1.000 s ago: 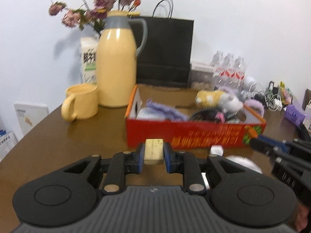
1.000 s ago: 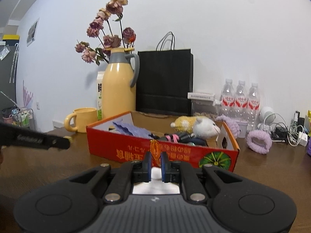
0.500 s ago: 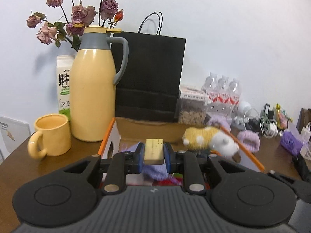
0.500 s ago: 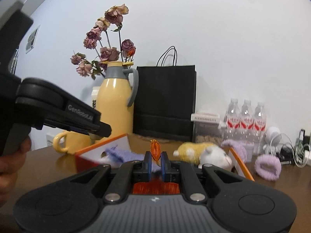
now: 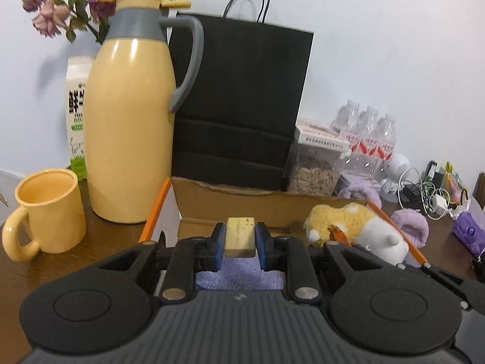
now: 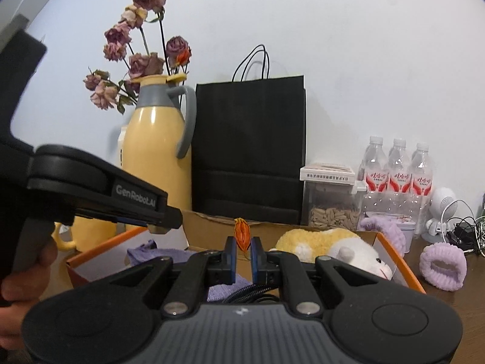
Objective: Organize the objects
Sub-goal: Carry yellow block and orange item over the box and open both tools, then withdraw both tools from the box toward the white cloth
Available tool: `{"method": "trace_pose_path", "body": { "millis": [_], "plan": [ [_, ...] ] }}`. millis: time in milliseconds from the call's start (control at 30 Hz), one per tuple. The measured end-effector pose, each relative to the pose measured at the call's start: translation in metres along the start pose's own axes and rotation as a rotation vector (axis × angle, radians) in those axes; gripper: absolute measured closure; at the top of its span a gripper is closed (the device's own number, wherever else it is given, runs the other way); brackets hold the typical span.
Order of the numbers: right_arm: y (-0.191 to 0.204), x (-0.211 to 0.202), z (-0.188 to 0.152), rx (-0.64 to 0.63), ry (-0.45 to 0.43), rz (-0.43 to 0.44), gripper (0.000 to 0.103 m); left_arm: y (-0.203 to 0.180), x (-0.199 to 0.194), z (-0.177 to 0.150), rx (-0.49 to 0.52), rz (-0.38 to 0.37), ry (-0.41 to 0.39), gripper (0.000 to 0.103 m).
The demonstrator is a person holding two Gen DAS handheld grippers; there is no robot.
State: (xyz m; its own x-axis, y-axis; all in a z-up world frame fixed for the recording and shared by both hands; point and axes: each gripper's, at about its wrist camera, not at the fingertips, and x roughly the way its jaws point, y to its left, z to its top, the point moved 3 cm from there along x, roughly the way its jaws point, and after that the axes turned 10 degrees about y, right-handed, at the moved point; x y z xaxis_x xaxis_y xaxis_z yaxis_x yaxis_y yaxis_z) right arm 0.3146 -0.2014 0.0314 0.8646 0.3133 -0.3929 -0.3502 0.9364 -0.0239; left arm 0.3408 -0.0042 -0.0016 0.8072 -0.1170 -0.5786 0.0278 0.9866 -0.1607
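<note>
Left wrist view: a small yellowish block (image 5: 240, 236) is clamped between the blue pads of the left gripper (image 5: 241, 244), which is held over the near end of an open cardboard box (image 5: 230, 203) with orange edges. A purple cloth (image 5: 239, 276) is seen below the jaws, inside the box. A yellow-and-white plush toy (image 5: 354, 227) lies at the right of the box, partly over its rim. A yellow jug (image 5: 130, 115) and a yellow mug (image 5: 48, 212) stand on the brown table (image 5: 100, 242) to the left of the box, with a milk carton (image 5: 77, 115) and dried flowers (image 5: 60, 12) behind the jug. A black paper bag (image 5: 242, 106) stands behind the box, and a clear jar of seeds (image 5: 318, 160) and water bottles (image 5: 369, 133) are set to its right. A purple band (image 5: 409, 230) lies on the table beside the toy.

Right wrist view: the right gripper (image 6: 243, 254) is closed on a thin orange object (image 6: 242, 235), whose tip stands up above the blue pads; what it is cannot be told. It is held over the box (image 6: 212, 227), with the cloth (image 6: 169, 254) to its left and the toy (image 6: 327, 242) to its right. The left gripper (image 6: 157, 227) is seen from the side at the left, held by a hand (image 6: 27, 279), with the block's (image 6: 156, 229) end showing at its tip above the box's left part. The band (image 6: 442, 264) lies on the table right of the box.
</note>
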Motion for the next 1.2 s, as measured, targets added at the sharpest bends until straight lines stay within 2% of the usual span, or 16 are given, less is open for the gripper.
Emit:
{"method": "trace_pose_path", "body": {
  "millis": [67, 133, 167, 200, 267, 333, 467, 667, 933, 1200],
  "plan": [
    [-0.002, 0.002, -0.002, 0.013, 0.027, -0.004, 0.094, 0.002, 0.000, -0.002, -0.006, 0.005, 0.002, 0.066],
    [-0.004, 0.004, -0.005, 0.022, 0.051, -0.008, 0.078, 0.003, -0.002, -0.003, -0.005, 0.014, -0.015, 0.005],
    [-0.005, 0.003, -0.007, 0.027, 0.058, -0.009, 0.054, 0.003, -0.004, -0.003, -0.006, 0.019, -0.040, 0.000],
    [-0.005, 0.002, -0.008, 0.030, 0.060, -0.009, 0.026, 0.003, -0.008, -0.004, -0.005, 0.025, -0.075, 0.000],
    [-0.005, -0.001, -0.009, 0.029, 0.038, -0.015, 0.000, 0.001, -0.011, -0.004, 0.009, 0.031, -0.092, 0.000],
    [-0.004, -0.004, -0.009, 0.025, 0.015, -0.022, 0.000, 0.001, -0.011, -0.005, 0.010, 0.034, -0.091, 0.000],
    [-0.005, -0.002, -0.009, 0.031, 0.031, -0.024, 0.000, 0.000, -0.008, -0.005, 0.016, 0.053, -0.078, 0.000],
    [-0.006, -0.001, -0.009, 0.039, 0.035, -0.032, 0.000, -0.001, -0.006, -0.005, 0.012, 0.032, -0.068, 0.000],
    [-0.006, -0.007, -0.007, 0.039, 0.025, -0.033, 0.000, -0.007, -0.014, -0.009, 0.041, 0.028, -0.092, 0.000],
    [-0.002, -0.026, -0.006, 0.011, -0.002, -0.045, 0.000, -0.003, -0.030, -0.016, 0.037, 0.068, -0.119, 0.000]
  ]
}}
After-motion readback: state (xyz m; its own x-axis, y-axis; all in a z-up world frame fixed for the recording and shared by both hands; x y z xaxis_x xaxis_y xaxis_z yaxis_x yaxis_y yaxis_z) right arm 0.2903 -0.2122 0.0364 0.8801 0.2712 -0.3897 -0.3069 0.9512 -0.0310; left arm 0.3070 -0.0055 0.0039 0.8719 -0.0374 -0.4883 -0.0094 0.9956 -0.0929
